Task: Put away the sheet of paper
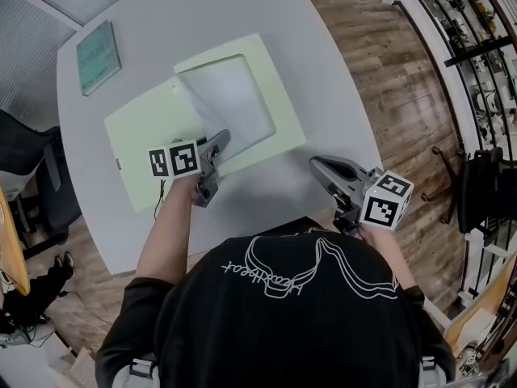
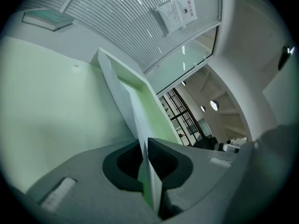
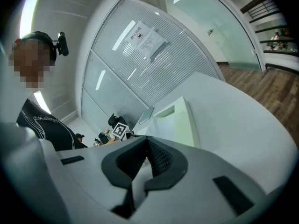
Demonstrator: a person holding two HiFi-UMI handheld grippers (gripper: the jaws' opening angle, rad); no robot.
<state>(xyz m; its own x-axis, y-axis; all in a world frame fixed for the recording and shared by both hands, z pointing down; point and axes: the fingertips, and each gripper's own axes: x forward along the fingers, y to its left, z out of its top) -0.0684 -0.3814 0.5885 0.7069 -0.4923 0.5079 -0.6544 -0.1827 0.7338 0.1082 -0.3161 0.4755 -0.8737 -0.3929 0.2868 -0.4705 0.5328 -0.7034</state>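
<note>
An open pale green folder [image 1: 149, 136] lies flat on the white table [image 1: 242, 6]. A white sheet of paper [image 1: 230, 99] stands tilted up over the folder's right half [image 1: 287, 128]. My left gripper [image 1: 220, 141] is shut on the sheet's near edge. In the left gripper view the sheet [image 2: 124, 104] runs edge-on out of the closed jaws of the left gripper [image 2: 144, 146], with the green folder [image 2: 42, 101] spread to its left. My right gripper [image 1: 317, 165] hovers near the table's front right edge, shut and holding nothing. From the right gripper [image 3: 148, 147] the folder [image 3: 180, 120] lies ahead.
A teal book [image 1: 98, 56] lies at the table's far left corner, also in the left gripper view as the teal book [image 2: 47, 18]. A dark chair [image 1: 32, 176] stands left of the table. Wooden floor [image 1: 380, 71] and a railing [image 1: 477, 47] lie to the right.
</note>
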